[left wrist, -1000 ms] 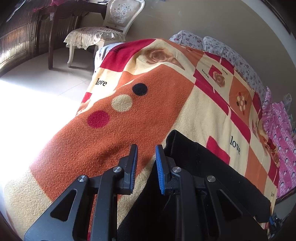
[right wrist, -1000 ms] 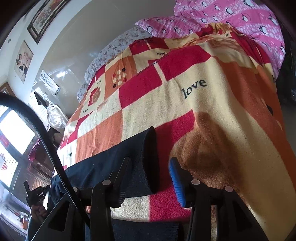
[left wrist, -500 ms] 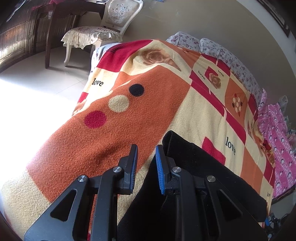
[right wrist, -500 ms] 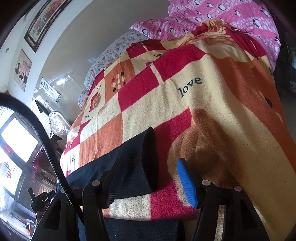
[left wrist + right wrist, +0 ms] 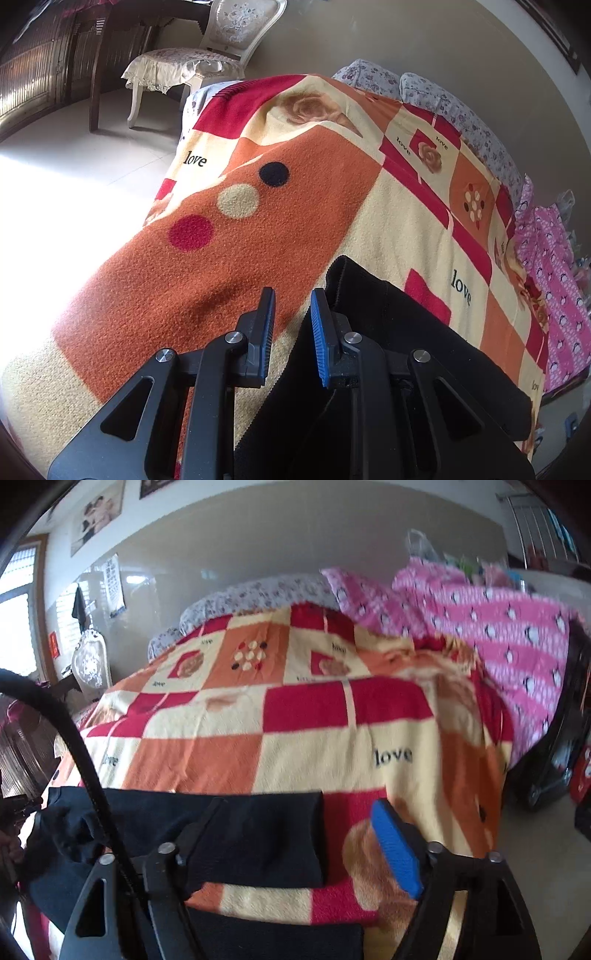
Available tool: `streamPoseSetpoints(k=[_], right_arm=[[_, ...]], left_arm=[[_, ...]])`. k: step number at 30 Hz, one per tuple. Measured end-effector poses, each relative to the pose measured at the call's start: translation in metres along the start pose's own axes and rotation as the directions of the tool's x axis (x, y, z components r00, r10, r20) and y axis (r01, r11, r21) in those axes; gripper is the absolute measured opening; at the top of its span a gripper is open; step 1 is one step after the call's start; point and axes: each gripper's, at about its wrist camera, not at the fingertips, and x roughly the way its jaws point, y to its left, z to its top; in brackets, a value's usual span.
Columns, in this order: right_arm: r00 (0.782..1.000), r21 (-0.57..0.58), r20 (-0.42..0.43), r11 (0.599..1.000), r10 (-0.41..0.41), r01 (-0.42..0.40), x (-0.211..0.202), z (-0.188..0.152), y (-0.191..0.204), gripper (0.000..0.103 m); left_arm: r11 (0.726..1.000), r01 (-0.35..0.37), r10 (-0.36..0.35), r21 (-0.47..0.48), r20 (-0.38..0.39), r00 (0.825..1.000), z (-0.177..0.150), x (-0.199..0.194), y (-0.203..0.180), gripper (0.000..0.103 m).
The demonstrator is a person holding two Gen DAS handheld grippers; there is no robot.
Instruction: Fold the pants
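Dark pants (image 5: 399,332) lie spread on a patchwork blanket (image 5: 295,221) on a bed. In the left wrist view my left gripper (image 5: 291,321) hovers at the pants' waistband corner; its jaws stand a small gap apart with nothing between them. In the right wrist view my right gripper (image 5: 295,834) is wide open over a pant leg end (image 5: 266,834); the leg lies between the jaws, untouched. A second dark leg (image 5: 280,938) shows at the bottom edge.
A white chair (image 5: 207,51) and dark wooden furniture (image 5: 44,74) stand beyond the bed's far left. Pink patterned bedding (image 5: 498,627) is heaped at the right side. Floral pillows (image 5: 258,594) lie at the headboard wall. Dark bags (image 5: 554,760) sit on the floor right.
My right gripper has opened wider and swung round, so its view now looks level across the bed. The left gripper has barely moved.
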Motion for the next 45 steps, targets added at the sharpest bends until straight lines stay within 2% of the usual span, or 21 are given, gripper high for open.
streamPoseSetpoints(k=[2,6,7,8,11,13,14,17,22,24,25,28,31,33,39,41,43,45], right_arm=[[0.999,0.009,0.040,1.000,0.029,-0.029,-0.003,0.008,0.007,0.103],[0.997,0.072,-0.072,0.997,-0.005,0.010,0.036,0.002,0.002,0.102],[0.995,0.071,-0.104,0.997,0.000,0.007,0.046,-0.002,-0.002,0.100],[0.992,0.065,-0.126,0.998,0.014,-0.006,0.053,-0.006,-0.005,0.093],[0.977,0.070,-0.182,0.992,0.112,-0.100,0.072,-0.024,-0.016,0.083],[0.967,0.075,-0.216,0.990,0.133,-0.119,0.078,-0.037,-0.020,0.075],[0.964,0.095,-0.220,0.986,0.152,-0.134,0.079,-0.037,-0.022,0.067],[0.968,0.108,-0.201,0.986,0.149,-0.130,0.076,-0.038,-0.024,0.067],[0.966,0.125,-0.221,0.986,0.138,-0.112,0.081,-0.039,-0.024,0.067],[0.965,0.132,-0.226,0.985,0.135,-0.107,0.082,-0.038,-0.026,0.067],[0.964,0.133,-0.226,0.985,0.140,-0.112,0.082,-0.038,-0.026,0.067],[0.964,0.133,-0.224,0.984,0.143,-0.115,0.082,-0.037,-0.026,0.067],[0.963,0.144,-0.225,0.982,0.149,-0.119,0.083,-0.037,-0.028,0.067],[0.963,0.154,-0.223,0.981,0.152,-0.119,0.083,-0.038,-0.029,0.067],[0.956,0.164,-0.235,0.977,0.174,-0.137,0.087,-0.038,-0.029,0.067],[0.955,0.165,-0.239,0.976,0.178,-0.141,0.088,-0.038,-0.029,0.067],[0.955,0.166,-0.239,0.976,0.178,-0.140,0.088,-0.038,-0.029,0.067],[0.955,0.169,-0.240,0.976,0.175,-0.136,0.088,-0.038,-0.029,0.067]], left_arm=[[1.000,-0.002,0.002,0.018,-0.004,1.000,0.000,0.001,-0.003,0.017],[0.998,0.010,-0.009,0.064,-0.019,1.000,-0.002,0.003,-0.010,0.017],[0.997,0.018,-0.016,0.072,-0.020,1.000,-0.003,0.003,-0.012,0.017],[0.996,0.028,-0.026,0.080,-0.018,0.999,-0.003,0.003,-0.013,0.017],[0.992,0.053,-0.053,0.113,-0.008,0.999,-0.003,0.000,-0.019,0.017],[0.987,0.070,-0.071,0.146,-0.002,0.997,-0.001,-0.003,-0.026,0.017],[0.984,0.081,-0.082,0.161,0.005,0.997,0.000,-0.005,-0.030,0.017],[0.976,0.098,-0.094,0.192,-0.032,0.995,0.005,-0.004,-0.038,0.023],[0.941,0.114,-0.099,0.318,-0.062,0.993,0.022,-0.006,-0.047,0.025],[0.924,0.178,-0.154,0.338,-0.098,0.983,0.033,-0.004,-0.046,0.041],[0.920,0.175,-0.144,0.351,-0.113,0.983,0.038,-0.002,-0.046,0.044],[0.930,0.134,-0.081,0.342,-0.164,0.983,0.058,0.011,-0.043,0.045],[0.938,0.090,-0.034,0.334,-0.169,0.985,0.068,0.021,-0.037,0.044],[0.921,0.117,-0.042,0.371,-0.203,0.978,0.064,0.028,-0.038,0.044],[0.841,0.207,-0.068,0.500,-0.283,0.957,0.041,0.045,-0.047,0.044],[0.827,0.214,-0.059,0.519,-0.298,0.953,0.036,0.053,-0.048,0.044],[0.821,0.245,-0.081,0.516,-0.319,0.944,0.033,0.058,-0.047,0.044],[0.821,0.266,-0.117,0.506,-0.308,0.944,0.033,0.058,-0.045,0.044]])
